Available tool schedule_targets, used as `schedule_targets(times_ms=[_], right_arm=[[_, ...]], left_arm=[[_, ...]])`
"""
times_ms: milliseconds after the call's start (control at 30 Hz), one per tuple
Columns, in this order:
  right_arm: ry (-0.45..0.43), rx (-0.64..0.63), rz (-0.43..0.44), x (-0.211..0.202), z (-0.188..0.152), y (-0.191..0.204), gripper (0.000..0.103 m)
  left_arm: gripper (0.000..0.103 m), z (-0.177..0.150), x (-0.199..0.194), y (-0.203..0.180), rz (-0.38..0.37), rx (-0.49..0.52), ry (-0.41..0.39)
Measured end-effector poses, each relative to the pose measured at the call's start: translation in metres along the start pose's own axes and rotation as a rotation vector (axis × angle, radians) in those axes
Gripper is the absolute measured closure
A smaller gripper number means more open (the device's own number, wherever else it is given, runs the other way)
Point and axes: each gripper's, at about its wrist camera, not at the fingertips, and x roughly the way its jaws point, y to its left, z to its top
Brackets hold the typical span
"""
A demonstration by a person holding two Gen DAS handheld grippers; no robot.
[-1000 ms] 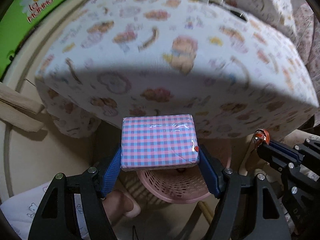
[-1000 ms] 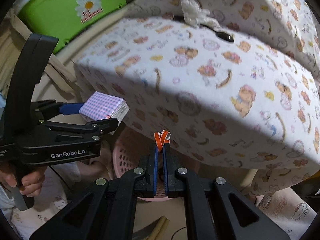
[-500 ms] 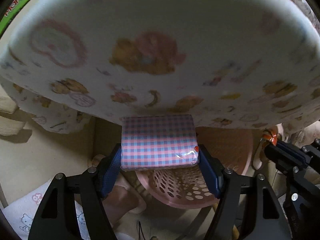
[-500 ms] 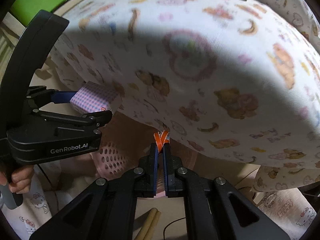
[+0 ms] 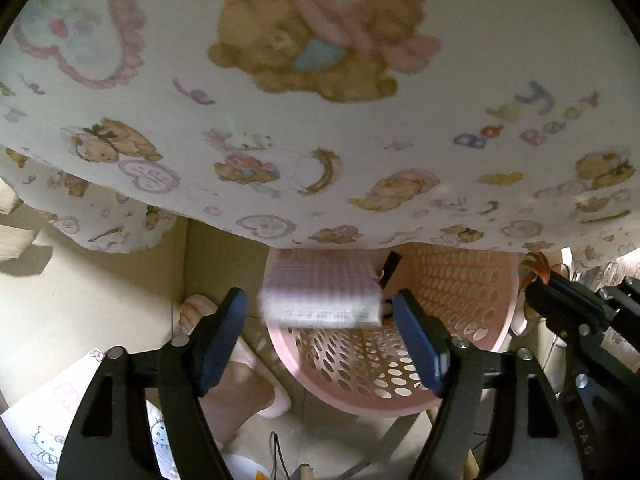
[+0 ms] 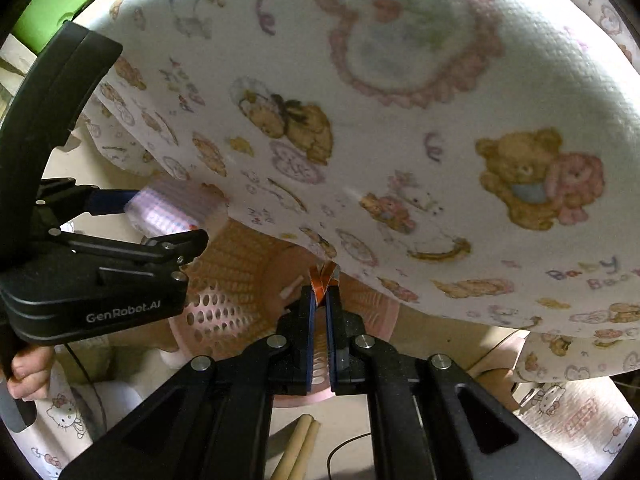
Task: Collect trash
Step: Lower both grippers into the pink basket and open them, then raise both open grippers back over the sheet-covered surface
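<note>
Looking down through the left wrist view, I see my left tongs (image 5: pixel 320 312) standing apart, their jaws having just been opening; the checked tissue pack (image 5: pixel 320 296) sits blurred between the blue pads (image 5: pixel 222 336) with a gap on each side, touching neither. It hangs over the pink basket (image 5: pixel 460 304), a round plastic tub with oval perforations, its near rim just below the pack. A padded cushion (image 5: pixel 320 80) with a teddy-bear print overhangs the basket's far half, so open room is only on the near side. Pale floor (image 5: pixel 100 300) lies to the left, and a slippered foot (image 5: pixel 240 384) rests just beside the basket wall.

From the right wrist view, my right tongs (image 6: pixel 320 300) are clamped together on a thin orange wrapper (image 6: pixel 323 276), which pokes up crumpled past the tips. They sit above the basket (image 6: pixel 224 312), close under the cushion's (image 6: pixel 400 120) woven edge. The left tongs (image 6: pixel 160 220) appear at left, with the pack (image 6: pixel 172 208) blurred there, and a hand (image 6: pixel 28 372) on the handle. Two wooden sticks (image 6: pixel 300 448) lie on the floor below.
</note>
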Motion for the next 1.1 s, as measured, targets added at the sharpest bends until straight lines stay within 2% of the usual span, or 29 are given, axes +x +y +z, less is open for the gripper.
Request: schedule_targets(times_ms=[67, 167, 300, 400, 767, 1100], right_arm=[[0.011, 0.011, 0.004, 0.002, -0.002, -0.001, 0.093], [0.019, 0.025, 0.008, 0.002, -0.001, -0.005, 0.074], [0.008, 0.024, -0.011, -0.003, 0.0, -0.008, 0.066], [-0.016, 0.041, -0.004, -0.01, 0.002, -0.012, 0.054], [-0.158, 0.079, 0.025, -0.066, 0.002, -0.017, 0.05], [-0.318, 0.089, -0.002, -0.121, 0.002, -0.016, 0.05]], left_arm=[[0.024, 0.0, -0.002, 0.001, 0.001, -0.006, -0.005], [0.022, 0.0, -0.004, 0.005, 0.0, -0.018, -0.006], [0.022, 0.003, -0.015, 0.01, -0.015, -0.038, -0.026], [0.022, 0.004, -0.028, 0.013, -0.016, -0.045, -0.062], [0.022, 0.002, -0.092, 0.027, -0.003, -0.071, -0.262], [0.02, -0.011, -0.145, 0.029, 0.026, -0.079, -0.501]])
